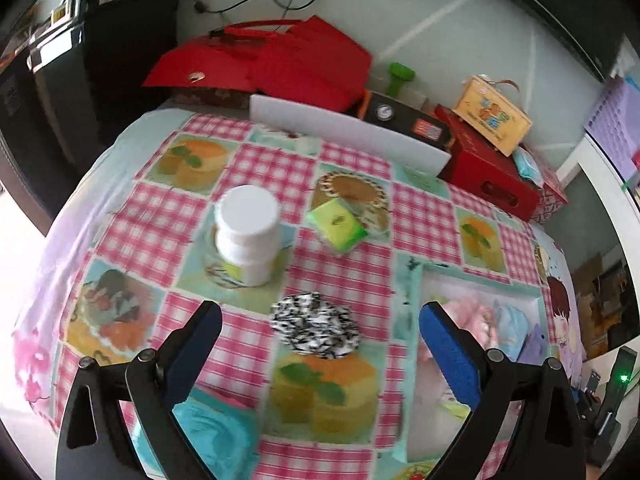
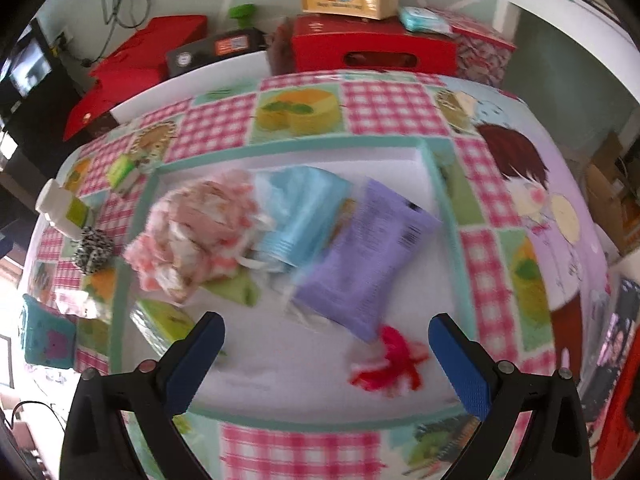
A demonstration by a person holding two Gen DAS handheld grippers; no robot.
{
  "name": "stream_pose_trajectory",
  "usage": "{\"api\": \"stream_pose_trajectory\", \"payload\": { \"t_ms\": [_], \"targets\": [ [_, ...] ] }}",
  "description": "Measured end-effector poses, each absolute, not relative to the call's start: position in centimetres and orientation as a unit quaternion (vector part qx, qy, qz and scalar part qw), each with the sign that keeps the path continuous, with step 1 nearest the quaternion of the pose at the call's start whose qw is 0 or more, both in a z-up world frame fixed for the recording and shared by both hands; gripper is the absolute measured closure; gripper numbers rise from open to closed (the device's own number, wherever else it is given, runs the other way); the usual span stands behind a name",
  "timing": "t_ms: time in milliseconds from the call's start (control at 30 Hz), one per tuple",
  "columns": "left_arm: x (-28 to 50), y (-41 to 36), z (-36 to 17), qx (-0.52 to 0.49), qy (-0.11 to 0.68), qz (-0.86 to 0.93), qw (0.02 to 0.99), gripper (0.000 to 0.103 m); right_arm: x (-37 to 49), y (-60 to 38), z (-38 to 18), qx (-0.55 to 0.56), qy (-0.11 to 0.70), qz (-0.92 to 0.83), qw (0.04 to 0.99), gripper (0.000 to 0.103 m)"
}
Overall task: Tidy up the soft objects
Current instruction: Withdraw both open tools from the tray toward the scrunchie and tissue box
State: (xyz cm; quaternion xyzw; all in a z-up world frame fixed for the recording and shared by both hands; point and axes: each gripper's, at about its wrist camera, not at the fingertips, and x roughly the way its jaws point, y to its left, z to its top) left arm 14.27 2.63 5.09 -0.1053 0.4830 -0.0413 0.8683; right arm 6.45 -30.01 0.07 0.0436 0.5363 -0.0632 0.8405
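**Soft things mostly gathered, a few left outside the tray**

Left wrist view: our left gripper (image 1: pixel 320 340) hangs with its jaws wide apart and empty, framing a black-and-white scrunchie (image 1: pixel 316 326) just left of the tray (image 1: pixel 418 304). Beyond it lie a green packet (image 1: pixel 338 224) and a white bottle (image 1: pixel 248 234).

Right wrist view: our right gripper (image 2: pixel 326 354) is also apart and empty above the tray (image 2: pixel 452 216), which holds a pink puff (image 2: pixel 192 232), blue pouch (image 2: pixel 300 212), purple pouch (image 2: pixel 364 256) and red scrunchie (image 2: pixel 386 360). We judge the job over halfway.
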Motion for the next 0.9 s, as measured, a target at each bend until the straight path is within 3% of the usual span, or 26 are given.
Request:
{"api": "stream_pose_trajectory", "payload": {
  "t_ms": [433,900],
  "targets": [
    [16.7,1.7,0.0,-0.147,0.548,-0.007,0.824,0.004,13.5,-20.6,2.5,-0.025,0.489,0.066,0.870,0.000],
    [18.6,-0.8,-4.6,-0.130,0.566,0.027,0.814,0.005,19.1,-18.3,1.6,0.004,0.485,0.119,0.867,0.002]
  ]
}}
